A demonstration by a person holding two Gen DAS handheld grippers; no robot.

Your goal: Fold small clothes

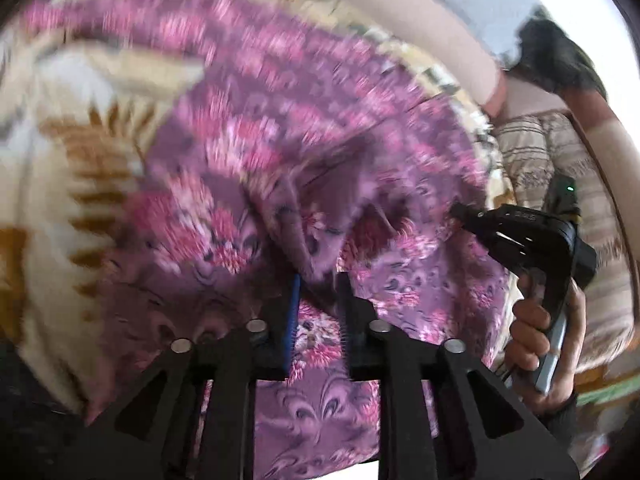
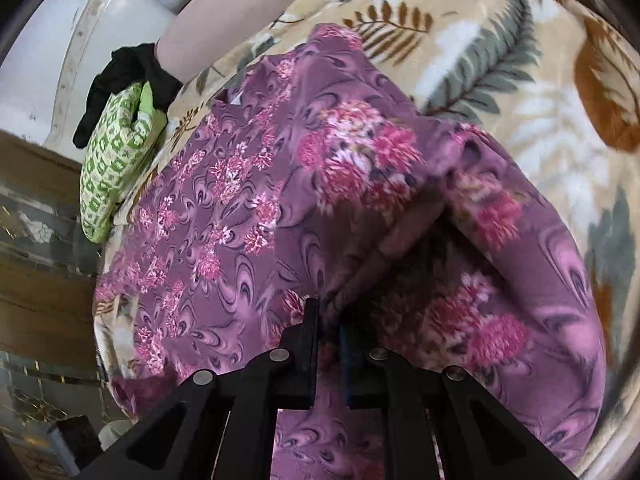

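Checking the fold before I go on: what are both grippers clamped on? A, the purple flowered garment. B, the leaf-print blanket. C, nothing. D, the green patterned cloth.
A: the left gripper and the right gripper each pinch the purple flowered garment.

2 close wrist views, shared garment (image 1: 280,128)

1. Left wrist view: purple floral garment (image 1: 304,152) and leaf-print blanket (image 1: 80,128) motion-blurred.
2. Right tool (image 1: 456,210) tips buried in cloth.
3. Black cloth (image 2: 120,80) too small to identify.
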